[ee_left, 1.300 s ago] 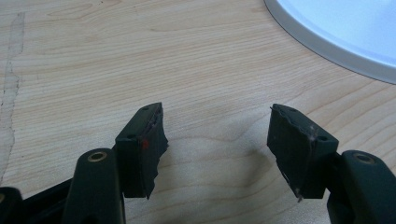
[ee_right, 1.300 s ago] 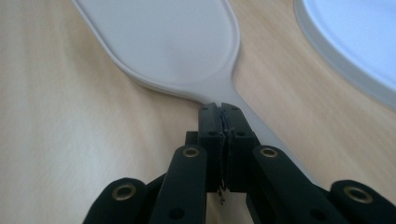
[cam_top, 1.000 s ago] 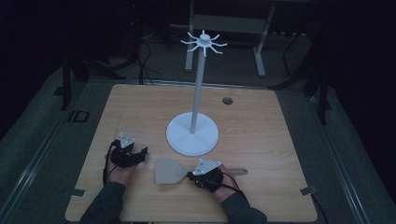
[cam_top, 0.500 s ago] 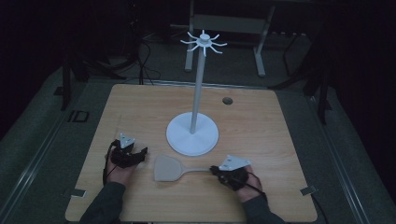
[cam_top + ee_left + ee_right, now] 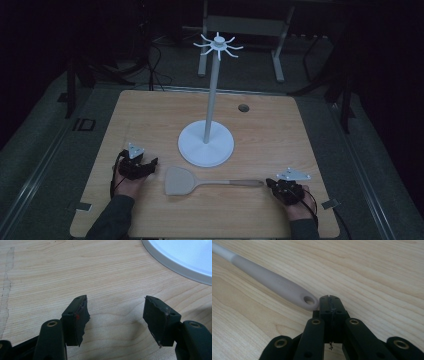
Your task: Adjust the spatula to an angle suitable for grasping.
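— Hand-held gripper on the right (image 5: 329,298): how is it set?

— Its jaws are pressed together with nothing between them, and the tip is laid just beside the holed end of the spatula (image 5: 200,181) handle. In the right gripper view that end (image 5: 308,300) is seen right at the closed tip, touching or nearly so; which cannot be told. A nudge of the handle, rather than a grasp, seems to be intended.

— And the left hand-held gripper (image 5: 116,315)?

— It is held with its jaws wide apart over bare wood, nothing being gripped. In the high view it (image 5: 136,165) is seen just left of the spatula's blade, apart from it, probably parked ready to steady or lift the blade end.

— Where is the spatula laid?

— Flat on the counter (image 5: 150,115), blade to the left and handle running right, just in front of the white stand (image 5: 206,145). The hooks at the stand's top (image 5: 218,46) suggest that the handle hole is meant to be hung there.

— What of the surface and the room?

— Light wood grain is shown, with a small dark hole (image 5: 243,107) near the far edge. The surroundings are dim; a metal frame (image 5: 240,25) and cables can be made out behind the counter.
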A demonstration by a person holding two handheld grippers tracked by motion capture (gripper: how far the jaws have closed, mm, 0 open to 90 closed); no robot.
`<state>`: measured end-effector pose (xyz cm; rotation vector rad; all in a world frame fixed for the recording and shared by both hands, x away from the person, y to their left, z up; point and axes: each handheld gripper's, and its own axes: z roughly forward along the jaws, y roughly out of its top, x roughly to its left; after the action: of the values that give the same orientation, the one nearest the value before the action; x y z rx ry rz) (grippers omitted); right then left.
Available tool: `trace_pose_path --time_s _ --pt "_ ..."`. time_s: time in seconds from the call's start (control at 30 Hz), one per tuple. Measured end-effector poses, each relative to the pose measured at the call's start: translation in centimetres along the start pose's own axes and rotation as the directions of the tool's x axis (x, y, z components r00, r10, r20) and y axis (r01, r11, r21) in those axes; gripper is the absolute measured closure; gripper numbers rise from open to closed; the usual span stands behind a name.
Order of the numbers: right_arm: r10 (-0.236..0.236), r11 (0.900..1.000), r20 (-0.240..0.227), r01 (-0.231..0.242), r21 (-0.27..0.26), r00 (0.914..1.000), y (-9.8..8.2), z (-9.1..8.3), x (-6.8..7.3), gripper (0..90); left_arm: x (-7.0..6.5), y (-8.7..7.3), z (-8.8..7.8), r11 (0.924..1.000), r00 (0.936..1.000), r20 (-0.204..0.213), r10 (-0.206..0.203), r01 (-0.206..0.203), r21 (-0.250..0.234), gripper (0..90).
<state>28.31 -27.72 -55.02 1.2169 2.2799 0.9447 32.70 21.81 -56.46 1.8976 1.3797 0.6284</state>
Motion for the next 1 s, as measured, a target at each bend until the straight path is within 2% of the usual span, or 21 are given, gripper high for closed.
trace_pose_path --time_s 0.17,0.2,0.27,0.47,0.67,0.8,0.93,1.0 --pt "-0.001 1.000 0.001 0.001 0.010 1.0000 0.3 0.7 0.4 90.0 0.0 0.0 0.0 1.0000 1.0000 0.002 0.001 -0.001 -0.002 37.0" --pt "-0.008 1.000 0.019 0.008 0.010 0.9998 0.4 0.8 0.6 90.0 0.0 0.0 0.0 1.0000 1.0000 0.002 0.001 -0.001 -0.002 37.0" --pt "-0.004 1.000 0.022 0.004 0.009 0.9997 0.4 0.9 0.8 90.0 0.0 0.0 -0.1 1.0000 1.0000 0.001 0.003 -0.003 -0.001 37.0" --pt "0.006 1.000 0.017 -0.006 -0.004 0.9998 0.8 1.5 1.5 90.0 0.2 0.0 -0.2 0.9999 1.0000 0.001 -0.005 0.005 -0.011 37.0" --pt "0.006 1.000 -0.001 -0.006 -0.013 1.0000 2.0 2.8 2.5 90.0 0.9 0.0 -0.9 0.9982 0.9993 0.005 -0.038 0.039 -0.047 37.3" --pt "0.012 1.000 -0.020 -0.012 -0.019 0.9997 2.6 3.6 3.1 90.0 1.4 0.1 -1.6 0.9959 0.9977 0.035 -0.058 0.060 -0.068 37.7" --pt "0.023 0.999 -0.045 -0.025 -0.034 0.9987 3.3 4.5 3.8 90.0 1.5 0.2 -2.3 0.9965 0.9989 0.033 -0.034 0.037 -0.075 38.1" --pt "0.028 0.999 -0.057 -0.030 -0.039 0.9980 3.6 4.9 4.0 90.0 1.5 0.3 -2.8 0.9958 0.9983 0.049 -0.032 0.036 -0.084 38.7"
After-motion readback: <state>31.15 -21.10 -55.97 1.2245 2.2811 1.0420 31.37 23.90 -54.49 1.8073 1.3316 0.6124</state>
